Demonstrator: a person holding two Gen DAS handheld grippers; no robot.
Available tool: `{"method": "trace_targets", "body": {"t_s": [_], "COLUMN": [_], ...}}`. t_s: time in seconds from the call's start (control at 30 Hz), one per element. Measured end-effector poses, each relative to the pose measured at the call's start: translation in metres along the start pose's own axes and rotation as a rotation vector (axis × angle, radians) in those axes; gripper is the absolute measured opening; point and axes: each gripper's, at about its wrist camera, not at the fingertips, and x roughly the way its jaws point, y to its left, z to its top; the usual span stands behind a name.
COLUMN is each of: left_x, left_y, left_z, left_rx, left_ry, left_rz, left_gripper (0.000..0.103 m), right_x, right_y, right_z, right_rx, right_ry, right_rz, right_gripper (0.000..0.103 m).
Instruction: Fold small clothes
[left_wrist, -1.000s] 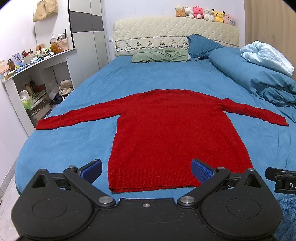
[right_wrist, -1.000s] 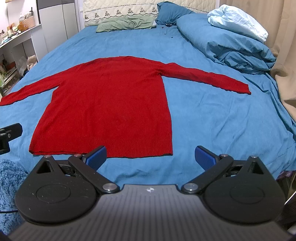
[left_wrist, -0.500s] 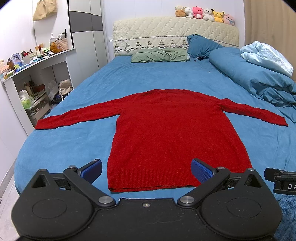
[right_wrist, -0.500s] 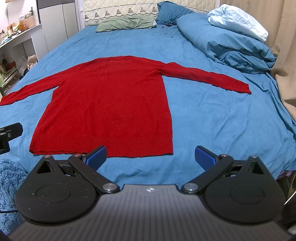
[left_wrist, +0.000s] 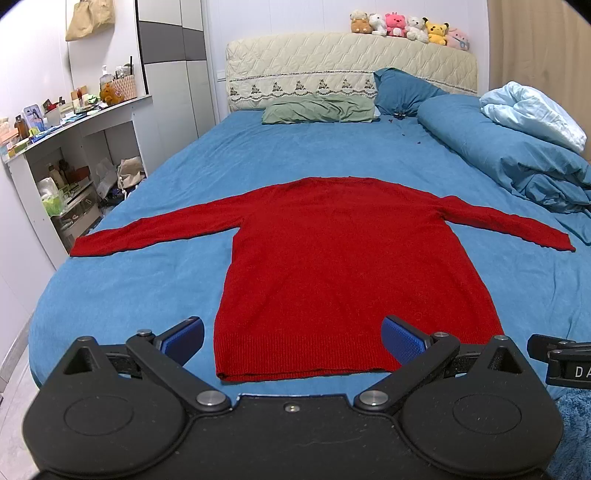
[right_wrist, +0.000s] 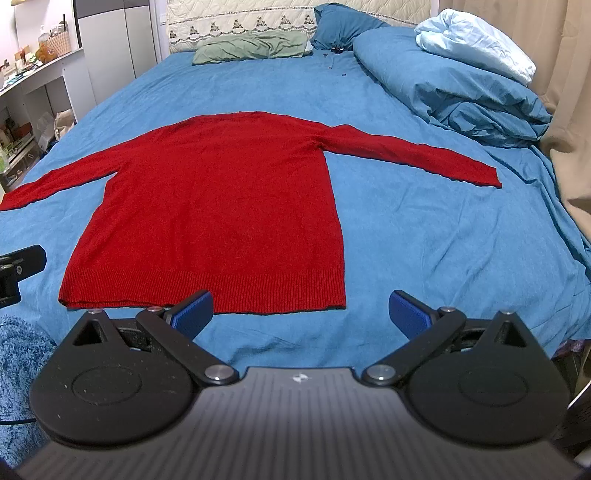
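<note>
A red long-sleeved sweater (left_wrist: 343, 266) lies flat on the blue bed, both sleeves spread out, hem toward me. It also shows in the right wrist view (right_wrist: 221, 206). My left gripper (left_wrist: 293, 341) is open and empty, held just short of the hem near its left half. My right gripper (right_wrist: 301, 312) is open and empty, just short of the hem's right corner. Neither touches the sweater.
The blue bed sheet (left_wrist: 155, 280) surrounds the sweater. A rolled blue duvet (left_wrist: 517, 158) and pillows (left_wrist: 321, 110) lie at the back and right. White shelves (left_wrist: 74, 155) with clutter stand left of the bed. A curtain (right_wrist: 561, 74) hangs right.
Both grippers have drifted very slightly; the sweater has not moved and both grippers stay open.
</note>
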Motion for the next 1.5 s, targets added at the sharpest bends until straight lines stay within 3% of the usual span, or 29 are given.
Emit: {"method": "trace_targets", "body": {"t_s": [0.7, 0.83, 1.0, 1.2, 1.5], "left_x": [-0.004, 0.003, 0.02, 0.075, 0.228], "left_y": [0.005, -0.003, -0.023, -0.061, -0.147], "left_z": [0.007, 0.025, 0.071, 0.144, 0.214], "left_rx": [-0.024, -0.022, 0.029, 0.071, 0.136], "left_ry": [-0.006, 0.001, -0.072, -0.129, 0.006], "left_rz": [-0.026, -0.056, -0.089, -0.168, -0.266], "left_gripper": [0.103, 0.103, 0.103, 0.103, 0.103], "right_x": [0.0, 0.004, 0.015, 0.052, 0.156], "right_y": [-0.003, -0.016, -0.048, -0.124, -0.233], "right_z": [0.002, 0.01, 0.035, 0.086, 0.139], "right_rx": [0.026, 0.048, 0.086, 0.215, 0.363], "right_ry": [-0.004, -0.008, -0.034, -0.065, -0.096], "right_rz": [0.014, 0.009, -0.031, -0.054, -0.133], "right_gripper": [0.103, 0.103, 0.103, 0.103, 0.103]}}
